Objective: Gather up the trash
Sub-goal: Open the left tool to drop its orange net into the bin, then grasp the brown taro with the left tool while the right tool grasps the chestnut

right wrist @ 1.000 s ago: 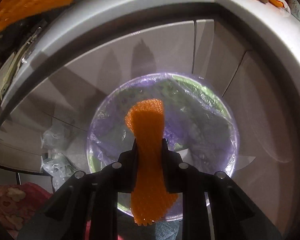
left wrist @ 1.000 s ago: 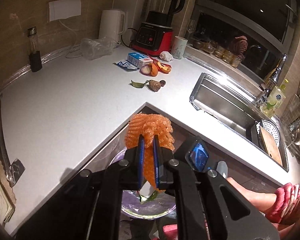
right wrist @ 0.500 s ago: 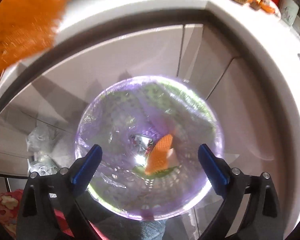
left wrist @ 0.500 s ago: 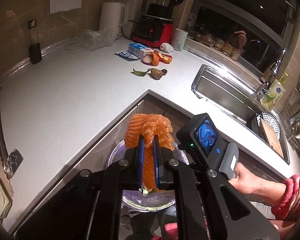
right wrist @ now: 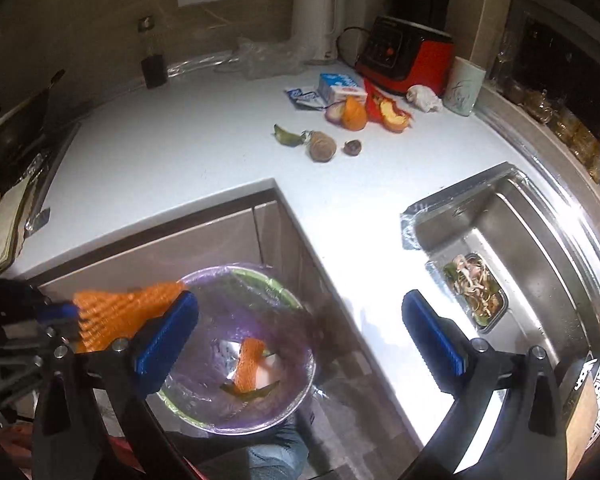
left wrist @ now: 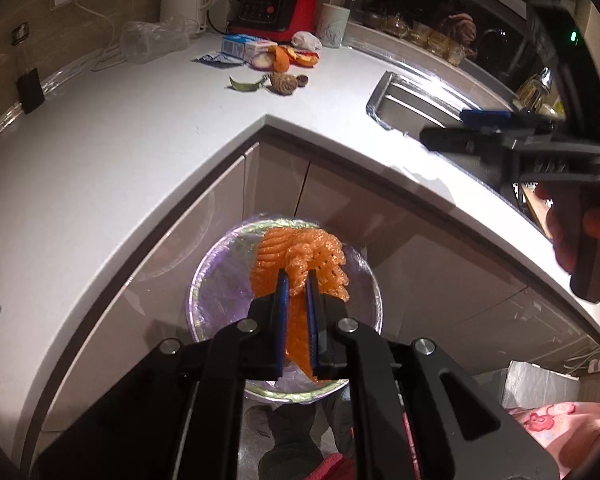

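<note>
The orange foam net (left wrist: 296,260) is hanging pinched between the pads of the left gripper (left wrist: 298,320), its frilled upper part fanning out above the fingertips, right over the mouth of the trash bin (left wrist: 198,280) that is sitting on the floor in the inside corner of the counter (left wrist: 120,152). Those jaws are standing nearly closed, squeezing the net flat.

The right gripper (right wrist: 300,332) is carrying nothing; its jaws are opening to their widest, with only empty air and the bin's purple liner (right wrist: 260,320) showing between the blue pads. Down in the bin another orange foam piece (right wrist: 250,368) is lying beside some white and green scraps.

What I am worrying about is the let-go. The net is light and springy, and it is looking as if it could cling to a ridged pad when the left jaws part, or drift sideways and catch on the rim instead of dropping in. The wide part is spreading toward the far edge of the bin, so a release from too high could be tipping it onto the floor against the cabinet doors (left wrist: 284,184).

Farther out, the peels (right wrist: 356,114), the small carton (right wrist: 338,86) and the brown root (right wrist: 323,147) are waiting on the counter, near the red blender base (right wrist: 406,56) and the cup (right wrist: 464,88), which a hurried reach could be knocking.
</note>
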A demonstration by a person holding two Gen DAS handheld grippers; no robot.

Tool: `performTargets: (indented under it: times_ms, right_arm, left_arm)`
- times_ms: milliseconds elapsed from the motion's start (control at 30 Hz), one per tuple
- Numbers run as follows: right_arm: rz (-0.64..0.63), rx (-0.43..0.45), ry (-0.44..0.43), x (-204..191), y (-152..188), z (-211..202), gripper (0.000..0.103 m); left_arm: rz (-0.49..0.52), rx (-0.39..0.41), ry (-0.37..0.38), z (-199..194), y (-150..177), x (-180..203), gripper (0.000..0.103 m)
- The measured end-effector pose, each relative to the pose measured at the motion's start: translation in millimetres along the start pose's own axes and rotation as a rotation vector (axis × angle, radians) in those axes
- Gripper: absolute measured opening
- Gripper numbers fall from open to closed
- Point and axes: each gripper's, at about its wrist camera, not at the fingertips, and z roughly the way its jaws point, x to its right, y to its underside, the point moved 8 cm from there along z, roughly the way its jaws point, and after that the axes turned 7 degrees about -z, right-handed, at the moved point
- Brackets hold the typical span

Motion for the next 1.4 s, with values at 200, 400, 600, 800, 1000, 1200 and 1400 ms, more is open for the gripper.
performTargets:
  times_ms: [200,400,600,800,1000,1200,1400]
  right_arm:
    - [0.006,0.009,0.024,11,-8,-9,0.101]
    - [-0.051,-0.006,0.047,3,-1,-5,0.101]
    - [-0.074,-0.01,0.066,9,2,-4,0.101]
    - [-0.041,0.016,0.065,29,-8,-7,0.101]
    - [-0.018,0.065,0.054,53,-28,-12,0.101]
    - [-0.033,0.102,0.034,75,-49,-7,0.101]
    - [-0.046,0.12,-0.006,106,-68,14,0.101]
  left_arm:
    - [0.006,-0.14,0.046,58,30,9,0.009]
    - [0.018,-0.2,0.034,87,46,14,0.057]
    - [-0.014,-0.153,0.038,76,16,13,0.071]
    - [-0.018,-0.034,-0.001,49,-36,11,0.085]
    - [-0.044,0.107,-0.026,24,-109,11,0.095]
    - [-0.113,0.157,-0.056,33,-172,5,0.095]
    - [-0.161,0.162,-0.094,63,-208,20,0.095]
